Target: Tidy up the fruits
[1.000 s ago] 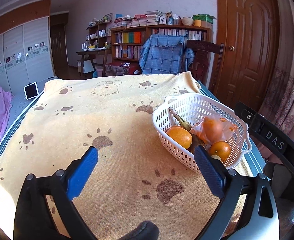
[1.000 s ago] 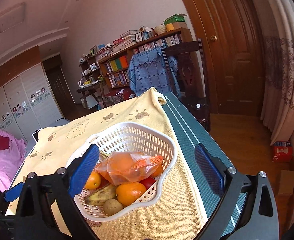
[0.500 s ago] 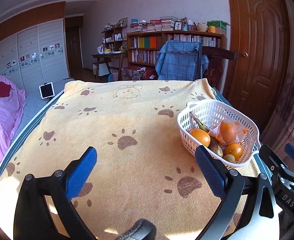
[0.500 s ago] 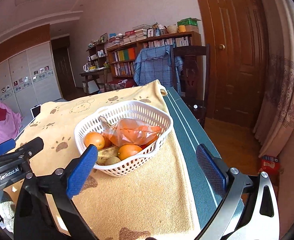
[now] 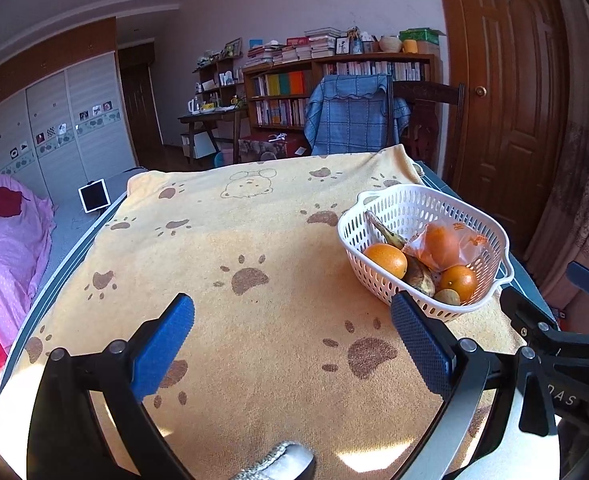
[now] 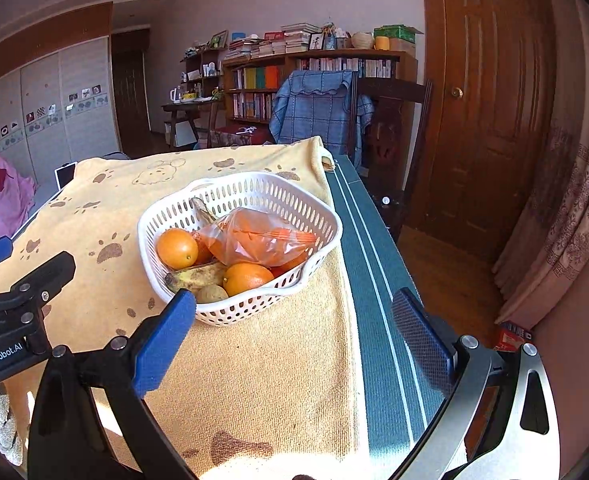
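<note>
Paw-print towel (image 5: 254, 240) covers table; bookshelf (image 5: 334, 92) behind.

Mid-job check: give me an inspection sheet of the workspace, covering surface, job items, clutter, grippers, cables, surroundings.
Surface: table under a yellow paw-print towel; green tabletop strip bare at the right edge.
Job's things: white basket holding oranges, a spotted banana, a kiwi and an orange plastic bag of fruit.
Clutter: nothing seen on the towel.
Grippers: left gripper and right gripper both open, empty, short of the basket.
Cables: nothing seen.
Surroundings: bookshelf, chair, door.
</note>
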`<state>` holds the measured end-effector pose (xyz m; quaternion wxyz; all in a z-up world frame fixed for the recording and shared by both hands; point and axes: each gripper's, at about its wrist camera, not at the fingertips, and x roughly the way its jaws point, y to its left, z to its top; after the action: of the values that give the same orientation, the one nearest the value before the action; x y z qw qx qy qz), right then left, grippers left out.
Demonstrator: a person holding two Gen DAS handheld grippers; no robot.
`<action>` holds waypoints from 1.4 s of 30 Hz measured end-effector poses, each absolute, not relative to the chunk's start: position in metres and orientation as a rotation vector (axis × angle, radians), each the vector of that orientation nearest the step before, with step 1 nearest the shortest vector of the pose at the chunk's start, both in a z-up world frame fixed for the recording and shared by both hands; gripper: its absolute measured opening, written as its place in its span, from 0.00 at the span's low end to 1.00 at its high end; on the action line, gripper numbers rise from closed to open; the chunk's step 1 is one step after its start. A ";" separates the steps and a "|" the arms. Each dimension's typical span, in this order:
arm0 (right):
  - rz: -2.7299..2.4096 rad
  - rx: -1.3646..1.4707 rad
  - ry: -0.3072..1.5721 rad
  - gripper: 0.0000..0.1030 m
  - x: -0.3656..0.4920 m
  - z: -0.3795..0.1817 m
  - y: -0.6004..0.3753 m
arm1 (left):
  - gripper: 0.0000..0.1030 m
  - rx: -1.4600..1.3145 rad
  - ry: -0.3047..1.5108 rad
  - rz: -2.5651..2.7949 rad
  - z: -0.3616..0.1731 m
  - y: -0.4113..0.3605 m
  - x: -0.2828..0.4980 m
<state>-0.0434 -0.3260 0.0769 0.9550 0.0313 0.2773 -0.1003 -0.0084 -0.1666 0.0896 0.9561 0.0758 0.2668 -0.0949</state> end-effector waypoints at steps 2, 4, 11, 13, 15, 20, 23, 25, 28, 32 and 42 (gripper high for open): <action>-0.208 0.055 0.565 0.97 -0.043 0.078 -0.327 | 0.95 0.161 0.541 -0.192 0.090 -0.168 -0.009; -0.211 0.046 0.567 0.97 -0.042 0.079 -0.328 | 0.95 0.163 0.544 -0.195 0.090 -0.169 -0.009; -0.211 0.024 0.578 0.97 -0.041 0.080 -0.325 | 0.95 0.162 0.556 -0.199 0.088 -0.171 -0.008; -0.209 0.019 0.580 0.97 -0.040 0.079 -0.325 | 0.95 0.163 0.556 -0.199 0.088 -0.171 -0.008; -0.211 0.015 0.581 0.97 -0.040 0.079 -0.324 | 0.95 0.163 0.557 -0.200 0.088 -0.171 -0.008; -0.218 0.014 0.581 0.97 -0.041 0.078 -0.326 | 0.95 0.167 0.557 -0.204 0.088 -0.173 -0.007; -0.220 0.014 0.582 0.97 -0.041 0.078 -0.326 | 0.95 0.178 0.555 -0.208 0.088 -0.175 -0.007; -0.222 0.013 0.582 0.97 -0.042 0.078 -0.326 | 0.95 0.190 0.552 -0.208 0.088 -0.177 -0.007; -0.227 0.013 0.581 0.97 -0.043 0.078 -0.327 | 0.95 0.195 0.544 -0.214 0.090 -0.180 -0.008; -0.236 0.014 0.584 0.97 -0.042 0.077 -0.330 | 0.95 0.184 0.543 -0.236 0.091 -0.182 -0.007; -0.237 0.018 0.597 0.97 -0.040 0.075 -0.331 | 0.95 0.176 0.570 -0.251 0.090 -0.182 -0.006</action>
<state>-0.0397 -0.3311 0.0751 0.9488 0.0089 0.2936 -0.1164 -0.0057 -0.1817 0.0898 0.9481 0.0866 0.2799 -0.1234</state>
